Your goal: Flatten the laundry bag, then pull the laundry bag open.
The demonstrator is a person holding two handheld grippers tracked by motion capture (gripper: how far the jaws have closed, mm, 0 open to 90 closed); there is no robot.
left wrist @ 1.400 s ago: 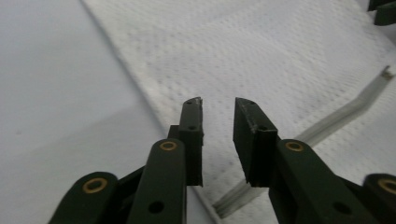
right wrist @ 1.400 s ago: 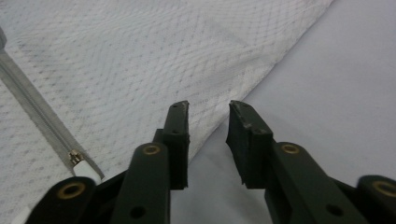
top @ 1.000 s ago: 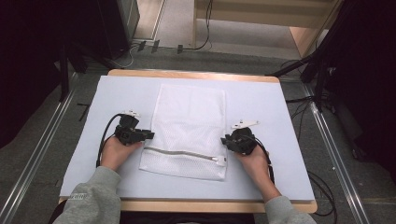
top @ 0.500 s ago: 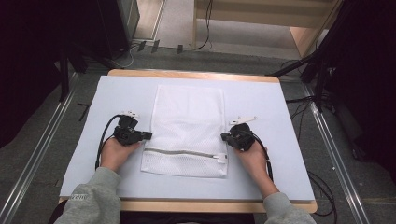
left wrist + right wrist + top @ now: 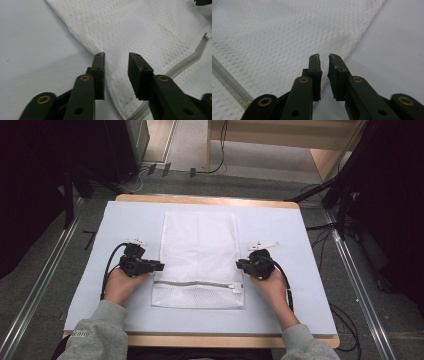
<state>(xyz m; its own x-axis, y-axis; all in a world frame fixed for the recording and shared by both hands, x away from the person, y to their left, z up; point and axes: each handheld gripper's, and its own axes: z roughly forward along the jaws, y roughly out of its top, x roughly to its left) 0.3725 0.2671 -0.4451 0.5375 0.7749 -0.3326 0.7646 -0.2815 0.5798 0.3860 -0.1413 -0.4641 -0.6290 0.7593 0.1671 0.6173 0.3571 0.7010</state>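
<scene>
Across the middle of the white table mat, a mesh laundry bag is lying flat, zipper toward the near edge. Left gripper, jaws parted, is straddling its left edge; right gripper, jaws narrowly apart, is holding nothing beside the right edge. Closing on both edges likely follows; nothing is obstructing.

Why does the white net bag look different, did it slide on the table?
Yes. The mesh bag slid a little toward the person: its top edge now lies farther from the table's far wooden edge, and its zipper end sits nearer the front.
</scene>
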